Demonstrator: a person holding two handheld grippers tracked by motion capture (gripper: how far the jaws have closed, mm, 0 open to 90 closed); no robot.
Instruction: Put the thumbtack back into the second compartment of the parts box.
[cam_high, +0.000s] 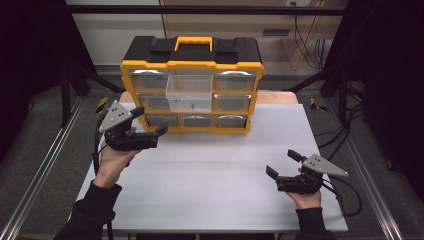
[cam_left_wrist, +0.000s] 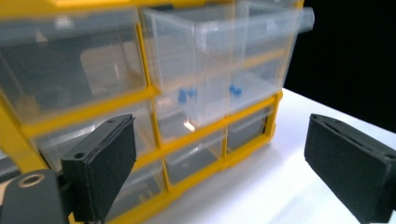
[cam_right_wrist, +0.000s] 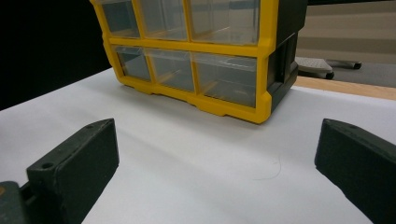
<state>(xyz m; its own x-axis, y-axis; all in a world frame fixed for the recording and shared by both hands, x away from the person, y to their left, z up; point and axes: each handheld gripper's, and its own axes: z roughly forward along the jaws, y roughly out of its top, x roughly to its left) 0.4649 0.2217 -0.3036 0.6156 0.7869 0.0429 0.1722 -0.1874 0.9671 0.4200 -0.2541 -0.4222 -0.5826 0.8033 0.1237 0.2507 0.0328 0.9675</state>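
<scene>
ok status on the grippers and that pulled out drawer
Left gripper open, empty, beside the organizer. Right gripper open, empty, over the table. Top middle drawer pulled out, small blue bits inside. Nothing in the way.

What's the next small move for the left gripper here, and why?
Probably bring the left gripper up to the front of the pulled-out top-middle drawer and push it in. Its jaws stand open and empty beside the yellow organizer, the drawer juts out with small blue parts inside, and the right gripper rests open, farther off.
</scene>
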